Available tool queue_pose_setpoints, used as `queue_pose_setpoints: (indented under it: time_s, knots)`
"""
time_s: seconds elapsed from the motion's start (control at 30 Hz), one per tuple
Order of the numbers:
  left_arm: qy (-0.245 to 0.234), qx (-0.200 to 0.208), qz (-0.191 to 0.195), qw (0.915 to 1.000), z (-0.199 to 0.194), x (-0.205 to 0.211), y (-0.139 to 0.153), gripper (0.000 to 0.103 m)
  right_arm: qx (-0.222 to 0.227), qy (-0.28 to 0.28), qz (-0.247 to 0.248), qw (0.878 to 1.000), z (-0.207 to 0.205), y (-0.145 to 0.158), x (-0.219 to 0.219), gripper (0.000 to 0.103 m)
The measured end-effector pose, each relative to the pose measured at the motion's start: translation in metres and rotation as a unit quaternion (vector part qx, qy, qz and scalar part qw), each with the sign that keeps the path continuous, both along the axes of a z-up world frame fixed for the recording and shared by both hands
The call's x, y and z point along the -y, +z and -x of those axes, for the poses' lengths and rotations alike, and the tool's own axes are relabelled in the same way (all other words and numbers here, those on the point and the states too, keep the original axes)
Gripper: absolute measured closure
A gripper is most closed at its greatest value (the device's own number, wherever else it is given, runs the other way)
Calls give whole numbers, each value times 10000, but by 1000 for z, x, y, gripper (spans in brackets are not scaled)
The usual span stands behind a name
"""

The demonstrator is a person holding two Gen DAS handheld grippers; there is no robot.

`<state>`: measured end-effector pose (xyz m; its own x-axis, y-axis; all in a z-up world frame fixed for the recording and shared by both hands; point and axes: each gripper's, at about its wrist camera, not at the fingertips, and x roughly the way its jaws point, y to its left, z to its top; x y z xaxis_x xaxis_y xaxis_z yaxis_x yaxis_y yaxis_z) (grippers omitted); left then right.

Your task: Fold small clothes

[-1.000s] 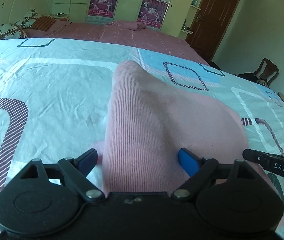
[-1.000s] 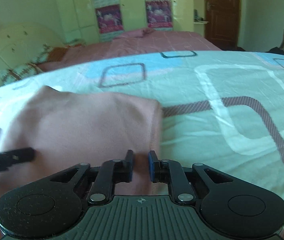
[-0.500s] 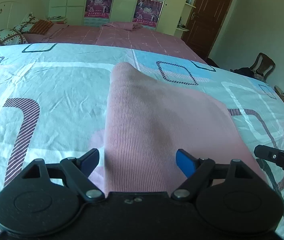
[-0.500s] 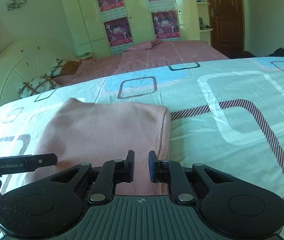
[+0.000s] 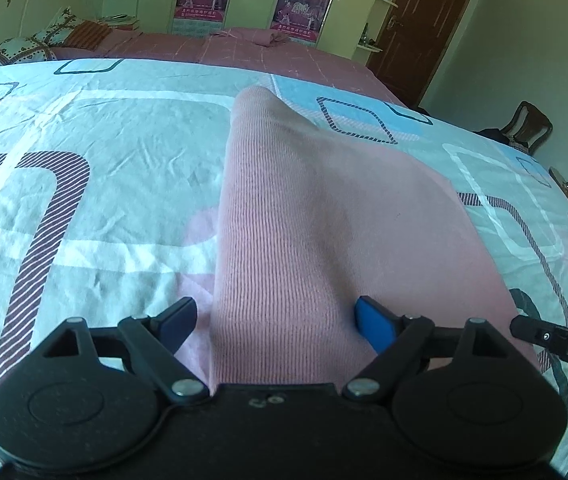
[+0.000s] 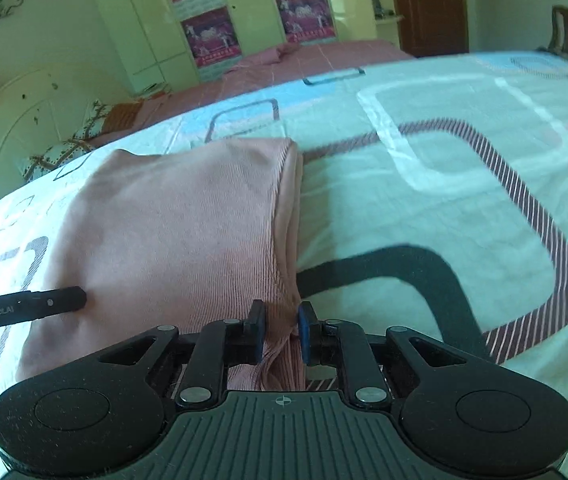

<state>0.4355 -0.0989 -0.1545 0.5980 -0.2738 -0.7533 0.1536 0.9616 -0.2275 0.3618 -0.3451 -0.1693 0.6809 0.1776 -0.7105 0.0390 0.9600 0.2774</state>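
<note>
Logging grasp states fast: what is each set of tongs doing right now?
Left tongs: open, astride the pink garment, not pinching it.
Right tongs: shut on the pink garment's near edge.

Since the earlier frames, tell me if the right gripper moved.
Yes. Right gripper advanced over the bedsheet; the cloth's near corner now sits inside it.

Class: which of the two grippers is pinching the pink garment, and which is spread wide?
The right gripper pinches the pink garment; the left gripper is spread wide around it.
</note>
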Motion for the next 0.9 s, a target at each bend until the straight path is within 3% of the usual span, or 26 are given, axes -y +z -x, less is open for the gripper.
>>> queue_pose_setpoints:
  time_s: [0.07, 0.17, 0.27, 0.57, 0.6, 0.7, 0.9]
  knots:
    - [-31, 8, -7, 10000, 4, 1, 1, 19, 129, 37, 79, 9999, 6, 5, -3, 88]
    - [-48, -70, 12, 10000, 9, 2, -4, 17, -151, 20, 108, 9998, 7, -8, -1, 88]
    - [-9, -105, 63, 9999, 12, 0, -6, 17, -190, -115, -203, 9995, 11, -8, 9, 88]
    - [-46, -178, 165, 9997, 14, -6, 2, 17, -197, -142, -456, 9987, 16, 0, 20, 85]
    - [-23, -156, 196, 9997, 12, -7, 5, 17, -158, -135, -491, 9986, 15, 3, 22, 81]
    - [52, -100, 244, 9996, 6, -9, 11, 13, -43, -195, -512, 9985, 10, 13, 27, 54]
    - [181, -134, 379, 9990, -19, -10, 13, 12, -74, -186, -822, 9964, -17, 16, 32, 52]
